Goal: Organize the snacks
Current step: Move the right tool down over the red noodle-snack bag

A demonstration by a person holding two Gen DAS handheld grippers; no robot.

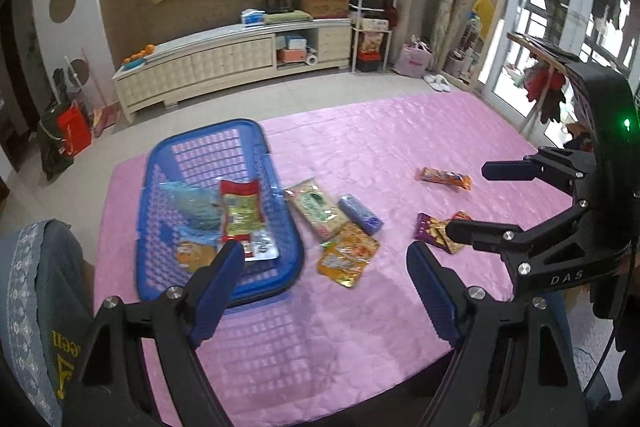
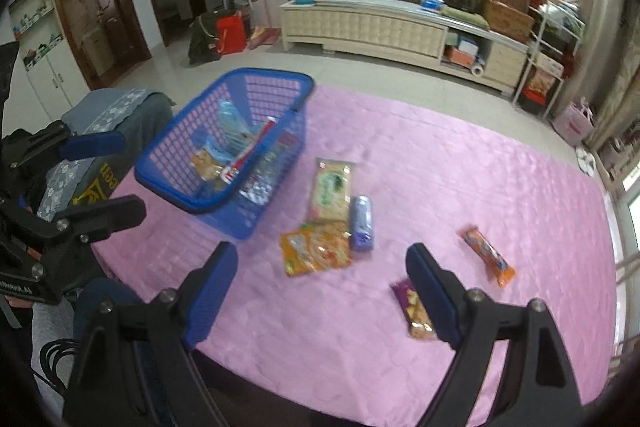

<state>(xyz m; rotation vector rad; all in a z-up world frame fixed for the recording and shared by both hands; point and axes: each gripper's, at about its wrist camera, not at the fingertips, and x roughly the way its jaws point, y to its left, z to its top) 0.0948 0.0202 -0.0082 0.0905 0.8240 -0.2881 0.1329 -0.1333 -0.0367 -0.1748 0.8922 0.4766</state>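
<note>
A blue plastic basket (image 1: 280, 239) (image 2: 176, 183) sits at the left of the pink table cover and holds several snack packets, one red and green (image 1: 240, 211). On the cover lie a pale green packet (image 1: 318, 209) (image 2: 330, 191), a purple-blue packet (image 1: 360, 215) (image 2: 361, 223), an orange packet (image 1: 348, 259) (image 2: 314, 249), a purple chip packet (image 1: 434, 231) (image 2: 412, 307) and an orange bar (image 1: 444, 179) (image 2: 486, 255). My left gripper (image 1: 326, 263) (image 2: 100, 175) is open and empty near the basket's front. My right gripper (image 2: 322, 263) (image 1: 468, 203) is open and empty above the cover, next to the purple packet.
The pink-covered table (image 1: 380, 147) (image 2: 460, 167) ends at its front edge just ahead of both grippers. A chair back with a grey-blue cloth (image 1: 36, 299) (image 2: 116, 111) stands at the left. A long cream cabinet (image 1: 224, 63) stands by the far wall.
</note>
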